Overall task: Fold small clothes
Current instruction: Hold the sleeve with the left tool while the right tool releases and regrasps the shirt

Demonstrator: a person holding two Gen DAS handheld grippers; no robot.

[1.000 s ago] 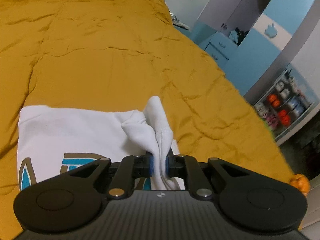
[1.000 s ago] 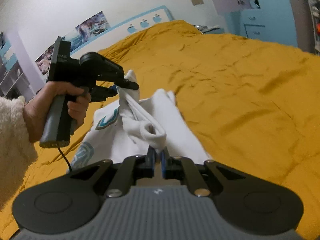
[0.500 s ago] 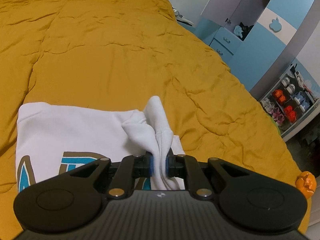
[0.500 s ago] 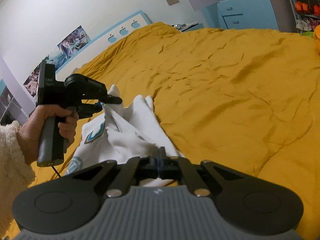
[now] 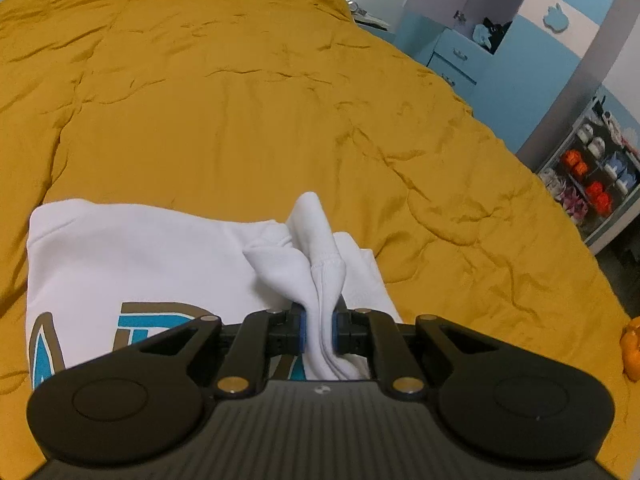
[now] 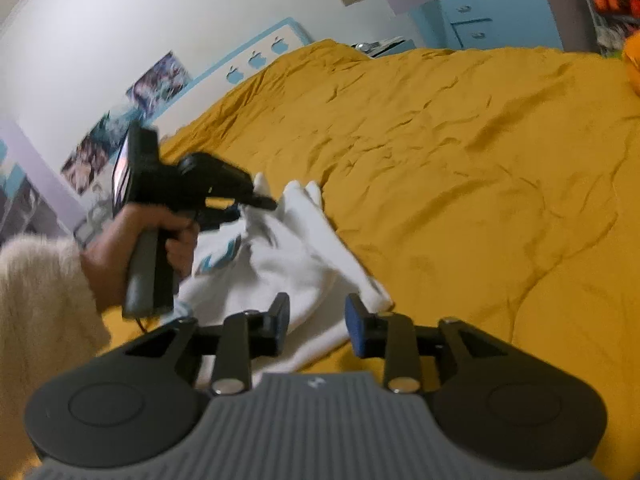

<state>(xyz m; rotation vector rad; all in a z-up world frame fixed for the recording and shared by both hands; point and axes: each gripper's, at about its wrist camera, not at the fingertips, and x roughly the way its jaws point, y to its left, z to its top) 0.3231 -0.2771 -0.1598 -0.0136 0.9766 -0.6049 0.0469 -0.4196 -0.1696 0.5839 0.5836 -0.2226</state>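
Observation:
A small white garment (image 5: 132,264) with a blue and brown print lies on the mustard-yellow bedspread (image 5: 260,100). My left gripper (image 5: 319,330) is shut on a bunched fold of its white cloth, which stands up between the blue pads. In the right wrist view the same garment (image 6: 304,256) stretches from the left gripper (image 6: 256,200) toward me. My right gripper (image 6: 318,322) has its jaws opening; white cloth lies between and below them, and the pads do not press on it.
A hand with a fluffy cream sleeve (image 6: 44,292) holds the left gripper's handle. Blue drawers (image 5: 452,62) and a shoe shelf (image 5: 592,176) stand past the bed's right edge. An orange object (image 5: 632,352) sits at the bed's right edge.
My right gripper's jaws have parted and let go of the cloth they were pinching. The left gripper keeps its grip on the fold and has barely moved.

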